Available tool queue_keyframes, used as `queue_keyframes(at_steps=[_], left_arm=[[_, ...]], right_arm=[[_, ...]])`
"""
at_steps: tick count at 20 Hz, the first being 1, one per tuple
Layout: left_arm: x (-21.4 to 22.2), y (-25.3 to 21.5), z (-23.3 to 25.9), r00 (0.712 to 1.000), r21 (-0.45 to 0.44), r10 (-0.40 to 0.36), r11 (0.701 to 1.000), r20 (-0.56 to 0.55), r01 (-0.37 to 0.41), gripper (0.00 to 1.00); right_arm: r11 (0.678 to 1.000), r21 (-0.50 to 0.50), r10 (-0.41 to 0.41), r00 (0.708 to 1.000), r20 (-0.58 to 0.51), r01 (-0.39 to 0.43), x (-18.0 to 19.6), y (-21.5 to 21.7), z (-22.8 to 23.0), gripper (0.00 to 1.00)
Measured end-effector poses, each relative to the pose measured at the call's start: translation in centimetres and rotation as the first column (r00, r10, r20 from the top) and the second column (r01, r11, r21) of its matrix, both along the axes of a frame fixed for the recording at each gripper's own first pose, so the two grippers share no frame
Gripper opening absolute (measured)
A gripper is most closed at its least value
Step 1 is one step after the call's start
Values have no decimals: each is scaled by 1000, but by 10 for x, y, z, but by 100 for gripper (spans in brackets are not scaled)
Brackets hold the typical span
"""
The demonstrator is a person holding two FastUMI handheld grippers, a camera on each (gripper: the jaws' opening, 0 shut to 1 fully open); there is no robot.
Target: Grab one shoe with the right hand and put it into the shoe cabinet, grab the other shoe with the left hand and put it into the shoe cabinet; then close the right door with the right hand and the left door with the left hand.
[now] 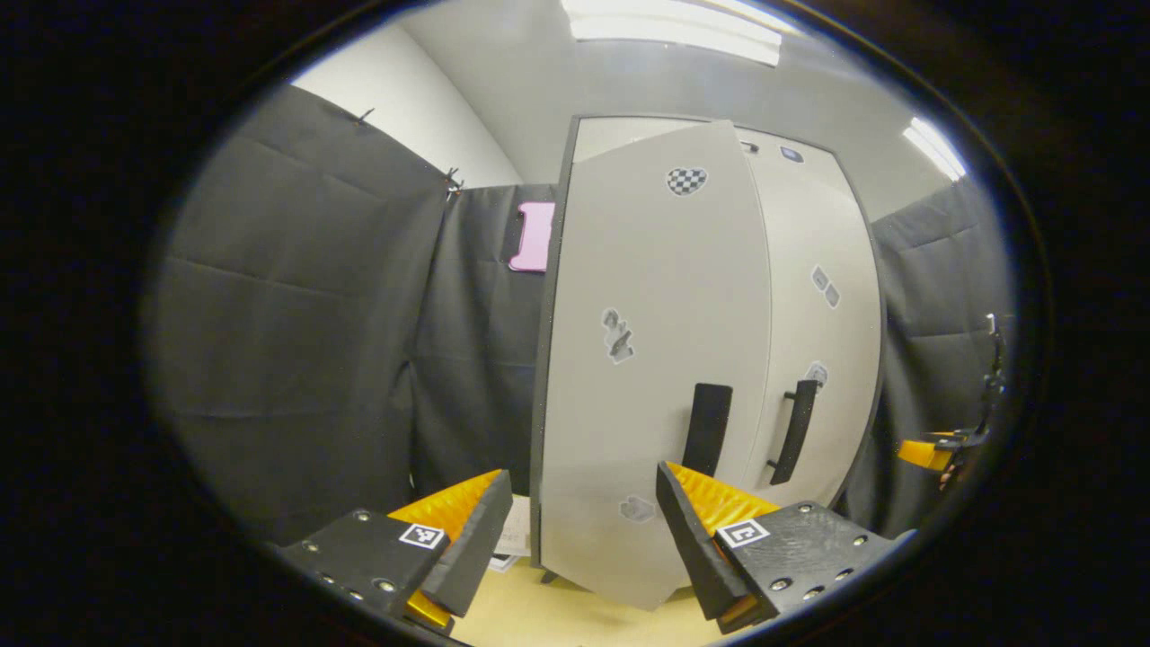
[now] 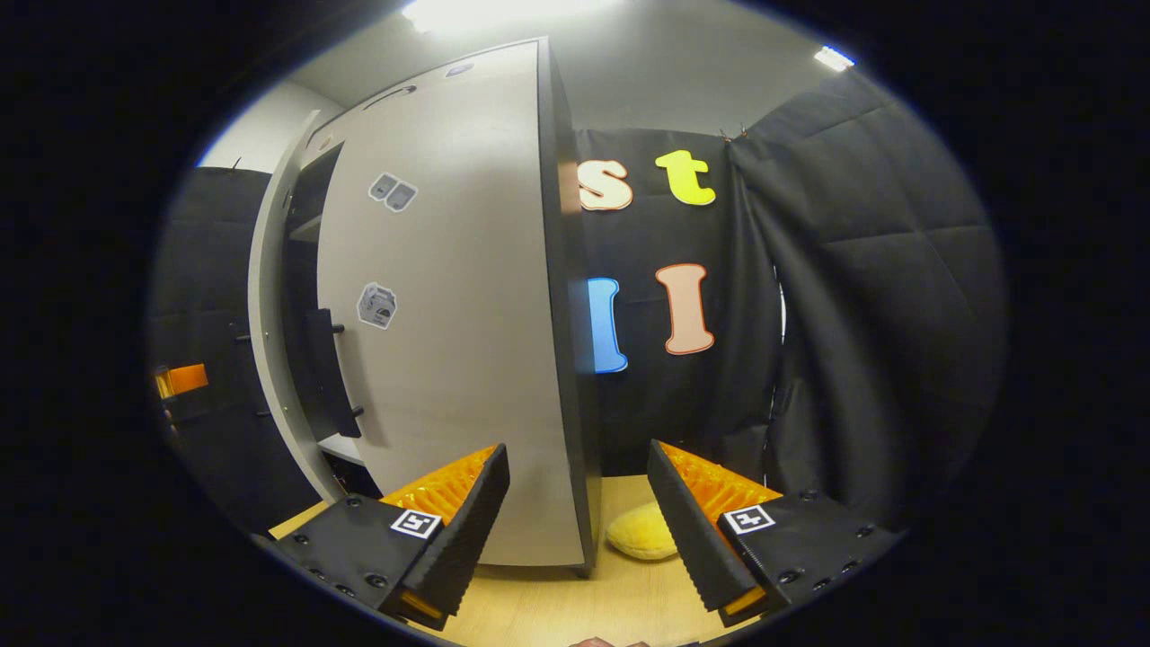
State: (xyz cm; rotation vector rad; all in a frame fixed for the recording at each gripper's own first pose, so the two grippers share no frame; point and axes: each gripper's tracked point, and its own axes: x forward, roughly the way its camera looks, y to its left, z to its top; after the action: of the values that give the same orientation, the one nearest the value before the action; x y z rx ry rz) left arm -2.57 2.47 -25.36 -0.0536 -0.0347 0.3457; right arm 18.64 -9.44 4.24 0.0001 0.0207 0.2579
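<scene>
The pale shoe cabinet stands straight ahead in the left gripper view. Its left door hangs ajar, swung out toward me, with a black handle. The right door lies flush, its own handle beside it. My left gripper is open, low in front of the left door, touching nothing. In the right gripper view the right door is shut and the left door stands ajar, a dark gap behind it. My right gripper is open at the cabinet's right corner, holding nothing.
Black cloth walls close in on both sides of the cabinet. A yellow soft lump lies on the wooden floor by the cabinet's right corner. The other gripper is at the far right of the left gripper view.
</scene>
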Motion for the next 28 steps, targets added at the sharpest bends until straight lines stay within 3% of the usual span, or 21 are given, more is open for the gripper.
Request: queue_keyframes(at_steps=[2, 7, 12, 16, 20, 24, 25, 26, 27, 28], left_arm=[[-15, 9, 7, 999, 11, 39, 999, 19, -39, 94], [-40, 36, 14, 999, 58, 49, 997, 19, -51, 93], [-43, 52, -2, 999, 36, -30, 999, 22, 29, 99], [-42, 59, -16, 998, 27, -70, 997, 11, 69, 99], [-41, 66, -36, 997, 43, -74, 996, 2, 74, 99], [-46, 85, -48, 998, 80, -58, 995, 1, 58, 99], [-43, 88, -56, 997, 63, -70, 995, -13, 71, 87], [-41, 90, -61, 997, 47, -78, 996, -19, 79, 87], [-39, 91, -60, 996, 37, -86, 996, -14, 87, 99], [-37, 89, -58, 995, 31, -98, 995, -10, 98, 99]], right_arm=[[1000, 8, 4, 1000, 9, -4, -2, 10, 10, 98], [1000, 29, 6, 1000, -10, -6, -14, 29, 22, 98], [996, 18, -85, 996, 15, 84, -37, 33, 26, 98], [995, -12, -100, 995, 15, 100, -57, 43, 17, 98], [989, -53, -138, 990, 41, 140, -70, 44, 10, 98], [983, -22, -183, 982, 44, 184, -84, 46, -3, 98], [981, -16, -193, 981, 30, 194, -87, 47, -6, 98], [981, -17, -192, 981, 18, 193, -91, 49, -11, 98], [981, -26, -194, 981, 18, 195, -93, 51, -12, 98], [977, -41, -208, 978, 27, 209, -97, 48, -10, 98]])
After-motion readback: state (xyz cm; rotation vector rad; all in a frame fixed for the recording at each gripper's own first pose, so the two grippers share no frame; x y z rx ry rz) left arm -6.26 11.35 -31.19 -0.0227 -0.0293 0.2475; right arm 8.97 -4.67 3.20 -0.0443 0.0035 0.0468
